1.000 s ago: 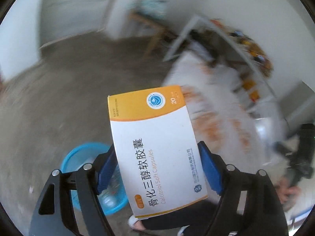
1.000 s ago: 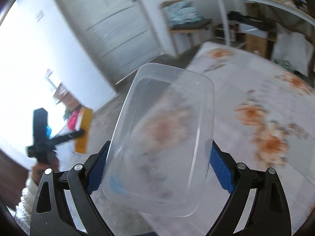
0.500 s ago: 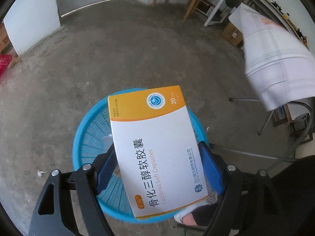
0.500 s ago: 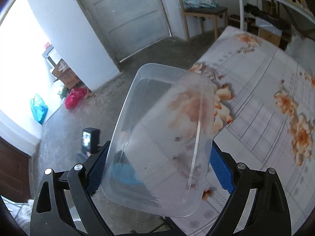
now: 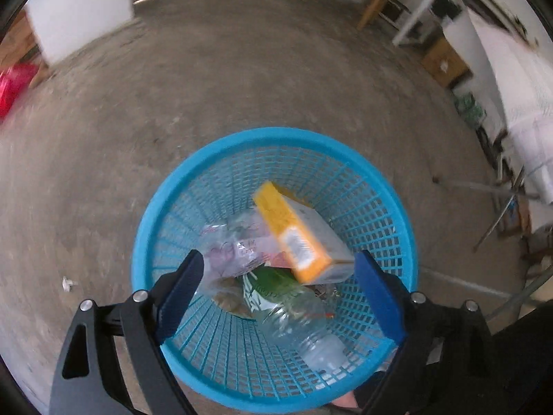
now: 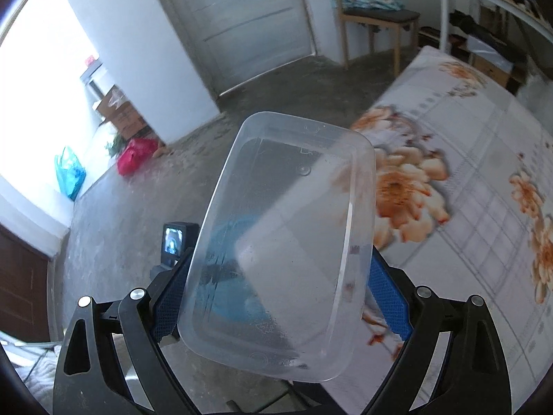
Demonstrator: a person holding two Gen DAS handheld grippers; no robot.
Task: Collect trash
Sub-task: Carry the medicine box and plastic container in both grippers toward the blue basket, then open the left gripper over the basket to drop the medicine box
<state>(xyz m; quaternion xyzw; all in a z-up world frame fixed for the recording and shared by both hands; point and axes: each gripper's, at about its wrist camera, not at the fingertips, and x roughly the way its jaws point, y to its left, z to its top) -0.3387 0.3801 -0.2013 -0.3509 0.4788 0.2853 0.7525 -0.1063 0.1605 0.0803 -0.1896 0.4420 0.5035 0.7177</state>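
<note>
Two grippers at work, one item each. Left gripper (image 5: pixel 278 292) poised directly above the blue mesh wastebasket (image 5: pixel 387 186), jaws opening wide with nothing pressed between the blue pads; orange-and-white medicine box (image 5: pixel 300 233) blurred and loose inside the basket ring, tilted, above a clear plastic bottle with a green label (image 5: pixel 293 306) and a crumpled printed wrapper (image 5: pixel 235 245) already lying in the bottom. Judged a release in progress: best done by keeping the jaws centred over the basket and spread until the box has settled well inside the rim, then lifting straight up so neither pad catches the mesh wall.

Right gripper (image 6: pixel 276 290) gripping a clear rectangular plastic food container (image 6: pixel 287 242) across its width, both blue pads pressed to its sides, open face toward the camera, held up off the floor. Likely next into the basket; wide enough to need lining up over the basket opening rather than dropping at the rim, since the box and bottle already fill part of it.

Left wrist view alone gives the basket interior and its contents. Right wrist view alone gives the container, the flowered bed cover (image 6: pixel 484 173) to the right of it, the white door (image 6: pixel 242 17) beyond, and only a blue smear of the basket seen through the container's plastic, with part of the other gripper's camera unit just left of the container.
</note>
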